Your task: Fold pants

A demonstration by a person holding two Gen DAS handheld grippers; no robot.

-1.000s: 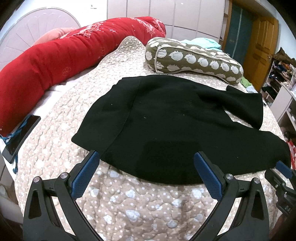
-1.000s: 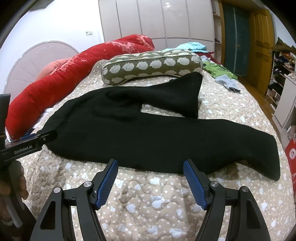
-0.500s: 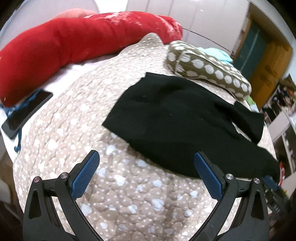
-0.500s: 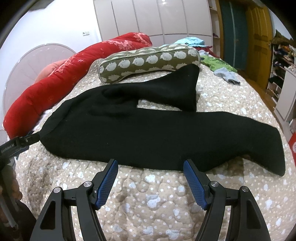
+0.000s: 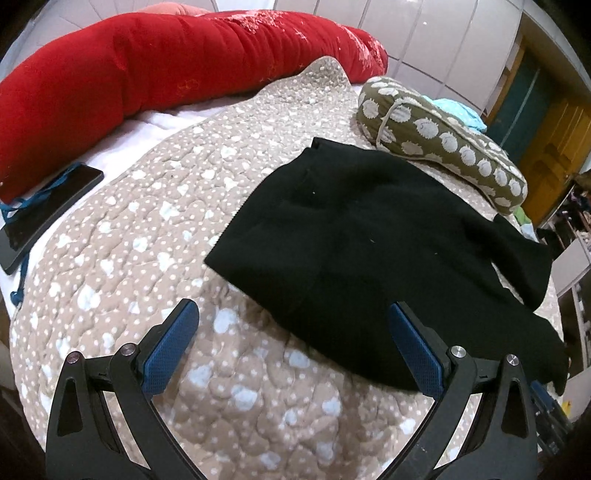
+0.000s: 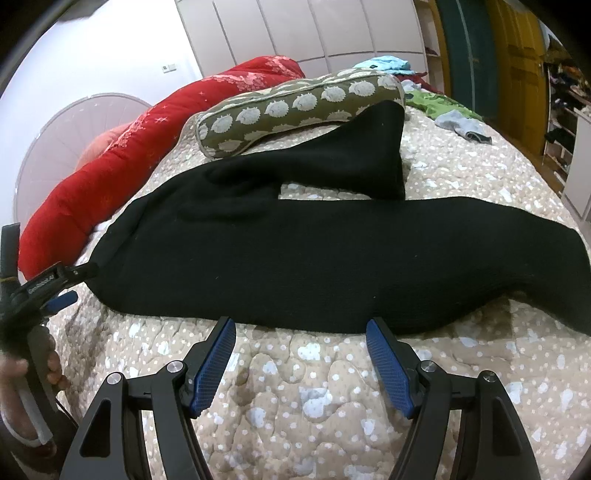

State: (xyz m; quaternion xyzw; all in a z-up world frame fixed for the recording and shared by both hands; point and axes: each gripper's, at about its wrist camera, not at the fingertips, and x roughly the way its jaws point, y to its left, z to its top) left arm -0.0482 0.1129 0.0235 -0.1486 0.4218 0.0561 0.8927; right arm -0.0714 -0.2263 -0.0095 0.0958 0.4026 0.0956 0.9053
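pants (image 6: 295, 251) flat on bed (image 6: 332, 406), legs spread, far leg against pillow (image 6: 295, 107). left gripper (image 5: 295, 347) fingers wide open, empty, near waist edge. right gripper (image 6: 301, 365) fingers wide open, empty, just short of near leg.

White wardrobe (image 6: 295, 29) w/ panel doors; yellow door (image 6: 524, 66) at right.

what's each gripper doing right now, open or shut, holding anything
Left gripper: open, nothing between its fingers, near the waist end of the black pants.
Right gripper: open, holding nothing, just short of the pants' near edge.
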